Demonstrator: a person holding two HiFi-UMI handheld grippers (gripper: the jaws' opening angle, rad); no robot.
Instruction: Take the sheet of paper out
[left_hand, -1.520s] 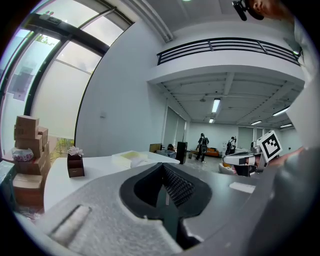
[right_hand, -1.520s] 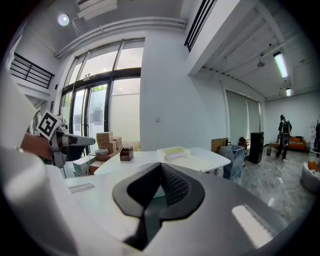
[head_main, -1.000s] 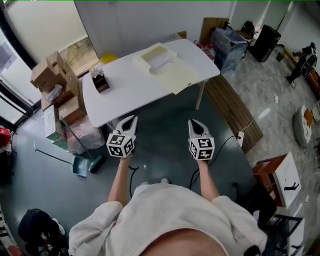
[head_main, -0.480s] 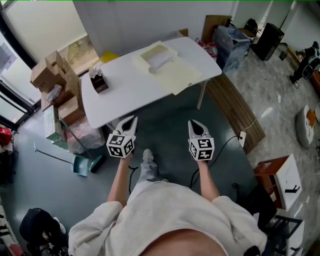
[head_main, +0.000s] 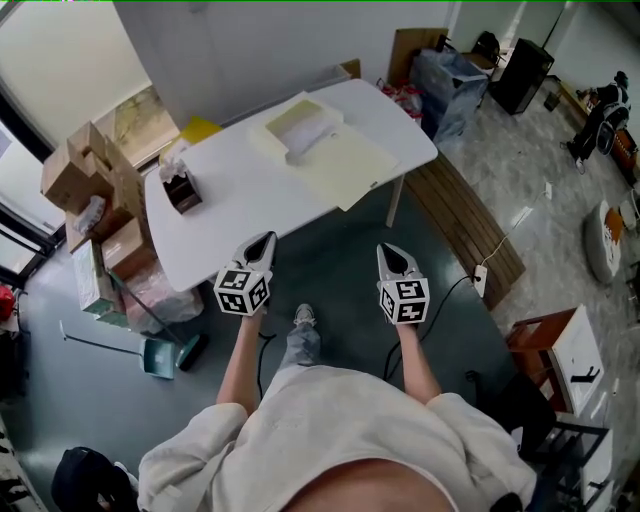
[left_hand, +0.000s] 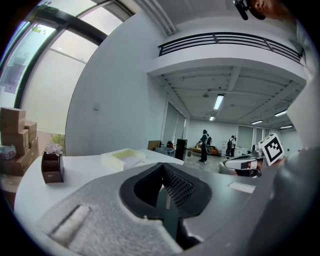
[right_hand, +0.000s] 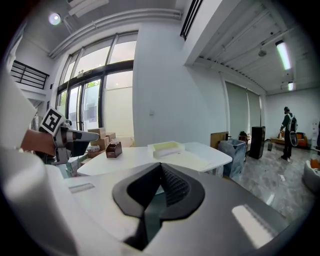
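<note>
**A:** Cardboard boxes (head_main: 75, 180) at far left, then the white table (head_main: 215, 215). Where's the sheet of paper (head_main: 350, 165)?

**B:** Upper centre, lying flat on the table's right part, just beside a pale yellow tray (head_main: 297, 122). Its near corner juts past the table's edge.

**A:** And the grippers?

**B:** Lower centre, short of the table, on forearms (head_main: 240, 350) stretched forward side by side. The left gripper (head_main: 262, 246) is clenched on nothing. The right gripper (head_main: 392, 256) also has its jaws together, empty.

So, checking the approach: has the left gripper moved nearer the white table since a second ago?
Yes. The left gripper moved toward the white table: its tip now lines up with the near edge; earlier, floor showed between.
</note>
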